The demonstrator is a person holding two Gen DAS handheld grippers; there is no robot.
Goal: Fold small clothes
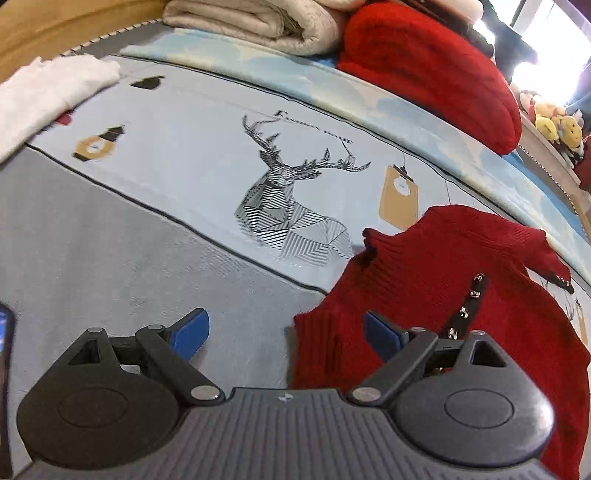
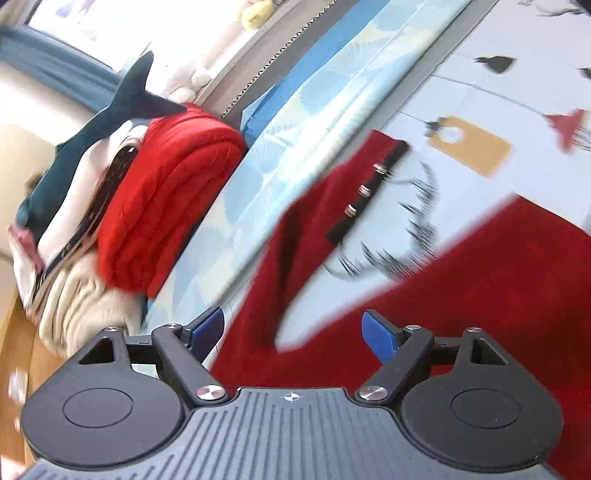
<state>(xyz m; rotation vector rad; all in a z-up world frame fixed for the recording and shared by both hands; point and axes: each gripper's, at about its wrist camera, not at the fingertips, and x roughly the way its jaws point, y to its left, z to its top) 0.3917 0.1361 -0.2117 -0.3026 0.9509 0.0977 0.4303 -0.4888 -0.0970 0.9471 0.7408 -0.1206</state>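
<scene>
A small dark red knit garment with a black strip of metal snaps lies on the bed sheet, at the right of the left wrist view. My left gripper hovers over its left edge, jaws wide apart, nothing between the blue pads. In the right wrist view the same red garment spreads below, a snap-edged part reaching up toward the bed's side. My right gripper stands open above it and holds nothing. This view is blurred.
A folded white garment lies at the far left. At the bed's head are a folded beige quilt, a bright red folded blanket and a shark plush. Plush toys sit on a ledge. A wooden frame borders the bed.
</scene>
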